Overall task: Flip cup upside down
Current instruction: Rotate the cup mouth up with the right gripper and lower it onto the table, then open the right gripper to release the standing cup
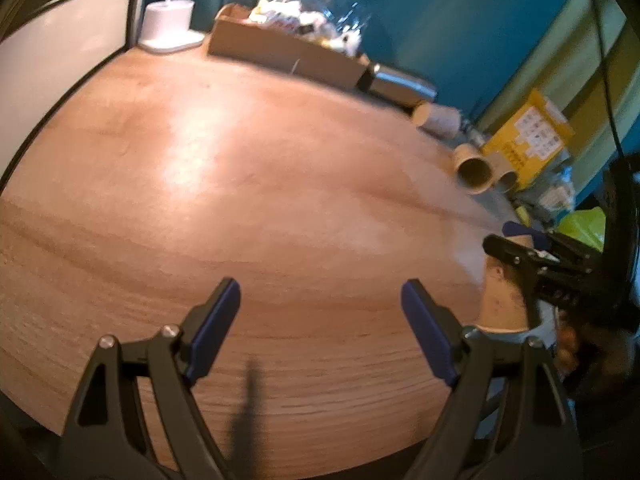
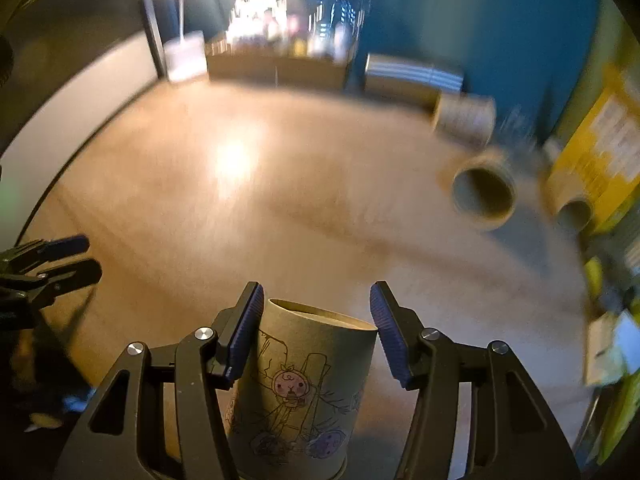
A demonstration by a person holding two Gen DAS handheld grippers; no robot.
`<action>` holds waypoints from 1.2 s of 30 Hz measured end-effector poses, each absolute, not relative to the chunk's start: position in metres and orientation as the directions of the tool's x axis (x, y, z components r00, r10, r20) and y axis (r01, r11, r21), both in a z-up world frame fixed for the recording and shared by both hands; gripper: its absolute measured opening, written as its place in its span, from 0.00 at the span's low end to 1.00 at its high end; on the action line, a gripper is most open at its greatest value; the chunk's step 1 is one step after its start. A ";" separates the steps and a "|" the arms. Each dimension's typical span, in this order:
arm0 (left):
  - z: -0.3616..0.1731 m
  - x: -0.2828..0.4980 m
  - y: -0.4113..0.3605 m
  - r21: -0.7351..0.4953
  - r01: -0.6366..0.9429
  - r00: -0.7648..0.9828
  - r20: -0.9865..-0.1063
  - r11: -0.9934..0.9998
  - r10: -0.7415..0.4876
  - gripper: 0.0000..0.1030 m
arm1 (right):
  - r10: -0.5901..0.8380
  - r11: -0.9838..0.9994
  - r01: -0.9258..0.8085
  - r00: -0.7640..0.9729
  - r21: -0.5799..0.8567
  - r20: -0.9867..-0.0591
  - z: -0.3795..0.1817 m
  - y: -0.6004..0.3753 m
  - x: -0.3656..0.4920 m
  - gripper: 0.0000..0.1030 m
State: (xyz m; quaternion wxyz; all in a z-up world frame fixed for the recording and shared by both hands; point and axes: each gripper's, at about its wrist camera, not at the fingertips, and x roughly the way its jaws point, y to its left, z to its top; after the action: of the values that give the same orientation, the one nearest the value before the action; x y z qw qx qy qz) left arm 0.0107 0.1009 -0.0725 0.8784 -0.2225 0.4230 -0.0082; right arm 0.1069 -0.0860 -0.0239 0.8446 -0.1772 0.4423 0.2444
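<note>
I see the cup [image 2: 300, 380] between the 2 fingers of my right hand-held gripper [image 2: 316, 332], bottom end up, wider rim down; the jaws sit against its sides and grip it. My left hand-held gripper [image 1: 320, 324] is wide open above the bare tabletop [image 1: 260, 200].

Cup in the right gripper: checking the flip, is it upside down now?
Apparently upside down: the cup's narrower end faces up inside the right gripper, rolled rim lowest.
</note>
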 end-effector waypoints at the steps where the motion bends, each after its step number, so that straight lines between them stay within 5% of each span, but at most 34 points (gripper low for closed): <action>1: -0.071 0.010 0.100 -0.394 -0.168 0.648 -0.735 0.904 -0.200 0.82 | 0.266 0.823 -0.557 0.549 -0.110 -0.792 -0.024 -0.089 0.100 0.57; 8: -0.067 0.006 0.079 -0.355 -0.128 0.683 -0.708 0.926 -0.178 0.82 | 0.285 0.894 -0.417 0.811 -0.163 -0.511 -0.037 -0.135 0.060 0.57; 19: -0.062 -0.002 0.037 -0.267 -0.063 0.707 -0.692 0.962 -0.146 0.82 | 0.231 0.909 -0.307 0.934 -0.281 -0.272 -0.065 -0.160 0.001 0.57; 36: -0.060 -0.011 0.021 -0.245 -0.051 0.719 -0.681 0.968 -0.134 0.82 | 0.231 0.915 -0.304 0.934 -0.264 -0.274 -0.070 -0.171 -0.024 0.57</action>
State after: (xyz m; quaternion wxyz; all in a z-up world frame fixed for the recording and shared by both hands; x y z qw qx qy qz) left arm -0.0107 0.0207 -0.0604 0.9189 -0.1241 0.3738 -0.0225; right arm -0.0238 -0.1713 -0.0696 0.9713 -0.1530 0.1195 0.1377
